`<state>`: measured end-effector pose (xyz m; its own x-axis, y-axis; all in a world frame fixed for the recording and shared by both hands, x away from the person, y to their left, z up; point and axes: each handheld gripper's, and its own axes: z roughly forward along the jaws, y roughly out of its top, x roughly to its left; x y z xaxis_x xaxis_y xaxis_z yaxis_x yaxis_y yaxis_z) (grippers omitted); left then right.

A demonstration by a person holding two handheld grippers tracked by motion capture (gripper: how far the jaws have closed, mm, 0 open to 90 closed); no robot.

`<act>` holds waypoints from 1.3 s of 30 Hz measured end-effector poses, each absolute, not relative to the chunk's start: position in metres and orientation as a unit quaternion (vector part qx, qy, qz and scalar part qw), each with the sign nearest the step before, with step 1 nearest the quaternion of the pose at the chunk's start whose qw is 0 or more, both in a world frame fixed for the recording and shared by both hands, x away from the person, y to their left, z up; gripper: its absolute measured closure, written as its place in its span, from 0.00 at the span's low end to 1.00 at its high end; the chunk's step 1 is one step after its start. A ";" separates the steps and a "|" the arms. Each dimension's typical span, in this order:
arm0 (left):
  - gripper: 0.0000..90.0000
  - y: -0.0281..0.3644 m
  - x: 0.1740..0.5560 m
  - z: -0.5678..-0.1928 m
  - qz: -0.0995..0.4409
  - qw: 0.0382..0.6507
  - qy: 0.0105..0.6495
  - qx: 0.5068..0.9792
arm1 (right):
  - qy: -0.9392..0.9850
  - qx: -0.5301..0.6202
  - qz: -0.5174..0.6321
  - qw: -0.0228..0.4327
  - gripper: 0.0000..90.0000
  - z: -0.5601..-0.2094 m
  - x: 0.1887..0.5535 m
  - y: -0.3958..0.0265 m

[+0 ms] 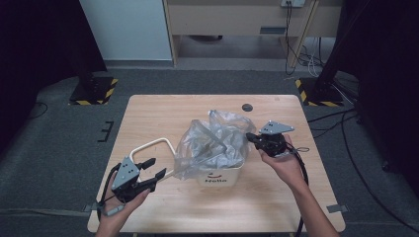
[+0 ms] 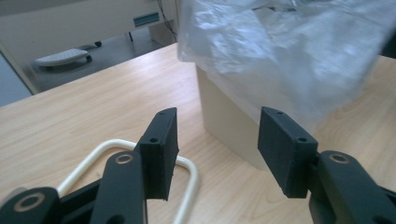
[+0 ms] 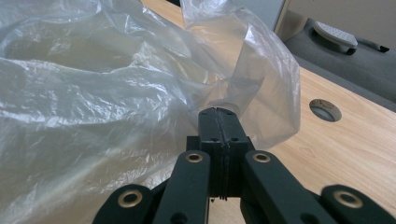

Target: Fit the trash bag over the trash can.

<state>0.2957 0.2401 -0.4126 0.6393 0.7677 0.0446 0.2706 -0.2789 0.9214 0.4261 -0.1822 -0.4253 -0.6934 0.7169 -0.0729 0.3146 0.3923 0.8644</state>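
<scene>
Right gripper [image 1: 253, 138] pinches the clear plastic bag [image 1: 213, 140] at its 3 o'clock edge, bag draped over the cream bin [image 1: 220, 177] mid-tabletop [image 1: 148, 113]; left gripper [image 1: 154, 169] jaws spread, holding nothing.

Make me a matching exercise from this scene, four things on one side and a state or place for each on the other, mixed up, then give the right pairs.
Things:
1. left gripper
2. right gripper
3. plastic bag
4. cream handle

States or places:
A. lying flat on the table
B. jaws open, holding nothing
C. draped over the cream bin
D. jaws shut on plastic film

Pairs: 1-B, 2-D, 3-C, 4-A
</scene>
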 end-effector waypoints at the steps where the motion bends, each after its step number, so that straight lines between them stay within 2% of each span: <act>1: 0.52 0.239 0.299 -0.410 0.250 0.495 0.342 0.759 | 0.803 0.320 0.450 0.224 1.00 -0.425 0.426 -0.182; 16: 0.42 0.194 0.350 -0.375 0.249 0.498 0.309 0.771 | 0.797 0.313 0.464 0.228 1.00 -0.418 0.425 -0.179; 21: 0.34 0.181 0.367 -0.379 0.235 0.481 0.300 0.789 | 0.794 0.310 0.470 0.229 1.00 -0.416 0.424 -0.178; 31: 0.29 0.167 0.400 -0.391 0.218 0.461 0.315 0.800 | 0.793 0.306 0.476 0.226 1.00 -0.414 0.423 -0.175; 34: 0.31 0.163 0.405 -0.395 0.226 0.447 0.313 0.807 | 0.791 0.305 0.480 0.226 1.00 -0.414 0.422 -0.175; 39: 0.51 0.162 0.409 -0.396 0.236 0.441 0.317 0.806 | 0.790 0.304 0.482 0.226 1.00 -0.413 0.421 -0.177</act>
